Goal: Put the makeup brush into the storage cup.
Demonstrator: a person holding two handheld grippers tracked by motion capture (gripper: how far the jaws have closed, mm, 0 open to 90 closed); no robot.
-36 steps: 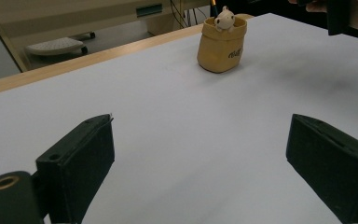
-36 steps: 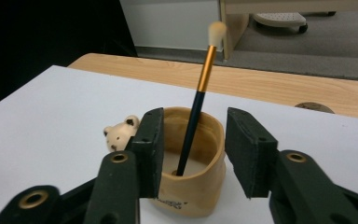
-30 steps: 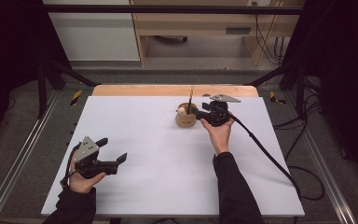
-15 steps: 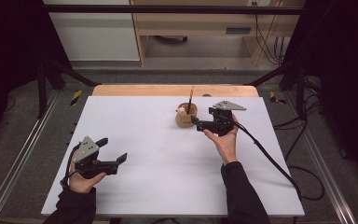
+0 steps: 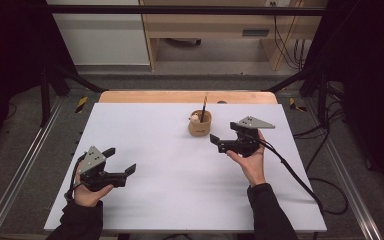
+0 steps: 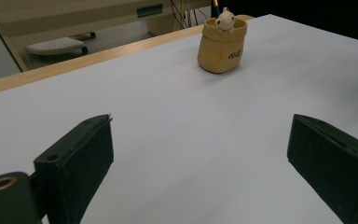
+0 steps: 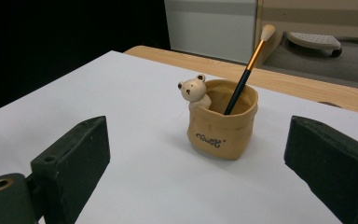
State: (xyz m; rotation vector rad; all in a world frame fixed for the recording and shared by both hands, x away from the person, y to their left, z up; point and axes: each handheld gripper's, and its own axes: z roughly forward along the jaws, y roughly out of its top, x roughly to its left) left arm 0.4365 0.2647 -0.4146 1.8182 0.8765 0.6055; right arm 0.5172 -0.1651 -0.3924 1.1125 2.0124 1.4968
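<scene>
Tan and sack-shaped, the small ceramic pot with a little bear figure on its rim stands upright on the white tabletop, toward the far edge and a bit right of the middle. A thin black brush with a gold ferrule and a pale tip leans inside it, tip upward. The right gripper hangs just right of the pot and nearer the person, apart from it; its black fingers have just been opening and stand wide, with nothing between them, the pot farther off in the right gripper view. The left gripper sits near the front left of the tabletop, well apart from the pot, its fingers spread wide and empty.
</scene>
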